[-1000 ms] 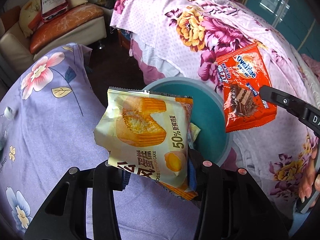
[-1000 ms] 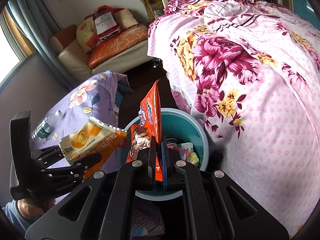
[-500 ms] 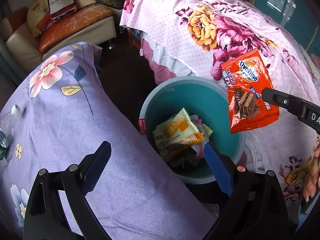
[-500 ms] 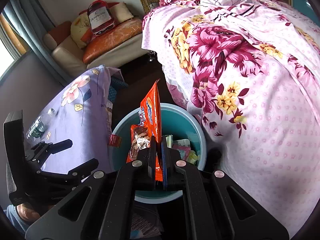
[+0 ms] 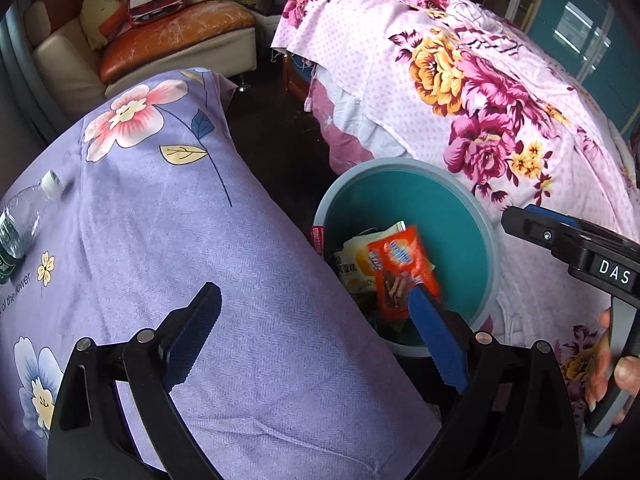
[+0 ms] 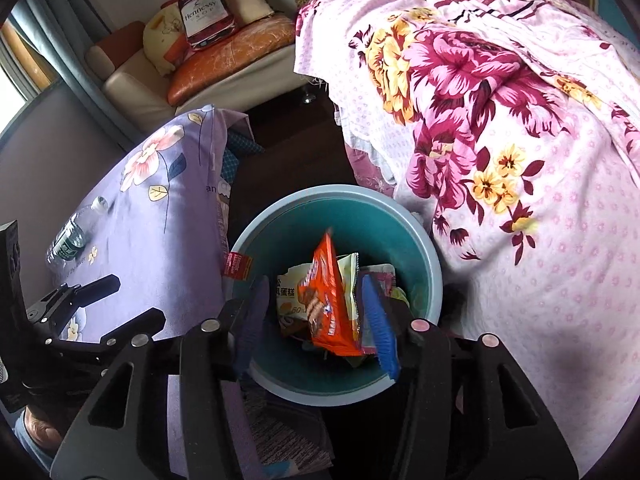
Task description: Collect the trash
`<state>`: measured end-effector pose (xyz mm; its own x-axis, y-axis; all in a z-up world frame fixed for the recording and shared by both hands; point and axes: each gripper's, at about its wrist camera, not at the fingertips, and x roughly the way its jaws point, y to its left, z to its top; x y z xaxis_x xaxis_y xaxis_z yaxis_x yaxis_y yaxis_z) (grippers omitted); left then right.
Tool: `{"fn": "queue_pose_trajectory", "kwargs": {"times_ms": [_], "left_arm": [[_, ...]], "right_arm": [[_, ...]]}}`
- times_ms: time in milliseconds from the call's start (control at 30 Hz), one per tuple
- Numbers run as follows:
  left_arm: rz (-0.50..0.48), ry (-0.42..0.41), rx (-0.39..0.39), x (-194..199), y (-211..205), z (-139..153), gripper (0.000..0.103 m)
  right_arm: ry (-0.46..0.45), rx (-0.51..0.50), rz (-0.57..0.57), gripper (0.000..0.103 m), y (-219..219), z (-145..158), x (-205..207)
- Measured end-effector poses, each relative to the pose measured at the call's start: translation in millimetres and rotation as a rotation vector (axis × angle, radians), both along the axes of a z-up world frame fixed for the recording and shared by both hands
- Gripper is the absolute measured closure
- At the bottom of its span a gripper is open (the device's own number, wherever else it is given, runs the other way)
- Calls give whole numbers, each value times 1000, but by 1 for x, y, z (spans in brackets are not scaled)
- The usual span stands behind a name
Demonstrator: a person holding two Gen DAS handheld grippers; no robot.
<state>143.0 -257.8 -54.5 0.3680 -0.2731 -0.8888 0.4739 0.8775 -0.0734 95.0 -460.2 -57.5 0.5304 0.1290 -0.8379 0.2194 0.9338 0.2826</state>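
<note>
A teal bin [image 5: 486, 240] [image 6: 424, 248] stands on the floor between two beds. An orange Ovaltine wrapper [image 5: 402, 270] [image 6: 328, 304] drops into it, free of both grippers, onto the yellow cake wrapper [image 5: 352, 262] [image 6: 290, 284] and other wrappers. My left gripper [image 5: 316, 336] is open and empty over the purple bed's edge and the bin's near rim. My right gripper [image 6: 316, 320] is open above the bin, with the orange wrapper between its fingers but not held. The right gripper also shows in the left wrist view [image 5: 568, 240].
A clear plastic bottle [image 5: 24, 220] [image 6: 72, 232] lies on the purple floral bed [image 5: 180, 220]. The pink floral bed [image 6: 520, 160] borders the bin on the right. A sofa [image 5: 160, 44] with cushions and a Hennessy bag stands at the back. A red tag [image 6: 236, 266] hangs on the bin's rim.
The left gripper opened and dropped the yellow cake wrapper into the bin. The right gripper then opened and let go of the orange Ovaltine wrapper, which falls into the bin.
</note>
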Motion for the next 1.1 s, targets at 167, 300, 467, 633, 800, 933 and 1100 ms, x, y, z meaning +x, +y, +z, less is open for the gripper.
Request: {"fn": "queue_pose_trajectory", "kwargs": {"times_ms": [167,300,467,633,800,933,1100], "left_arm": [[10,-3,-10,-4,7,4,8],[16,8,-21,-10,15,8,8],[46,-6,-18,-18,29,17,6],[81,-18,-28,-25,48,28,4],[101,-41,-38,-37,65,37,4],[115,-58,-38,-50,77,43,4],[133,-83,-37,-65,91,50,4]], "right_arm": [[6,-14,15,23,8,3,-1],[30,8,28,14,13,6,-2],[29,-46,62,13,31,16,-12],[4,-124,68,10,50,32,-27],[-15,-189,68,10,67,47,-42],[-24,-208,74,7,75,57,-55],[-38,-209,88,7,85,66,-70]]}}
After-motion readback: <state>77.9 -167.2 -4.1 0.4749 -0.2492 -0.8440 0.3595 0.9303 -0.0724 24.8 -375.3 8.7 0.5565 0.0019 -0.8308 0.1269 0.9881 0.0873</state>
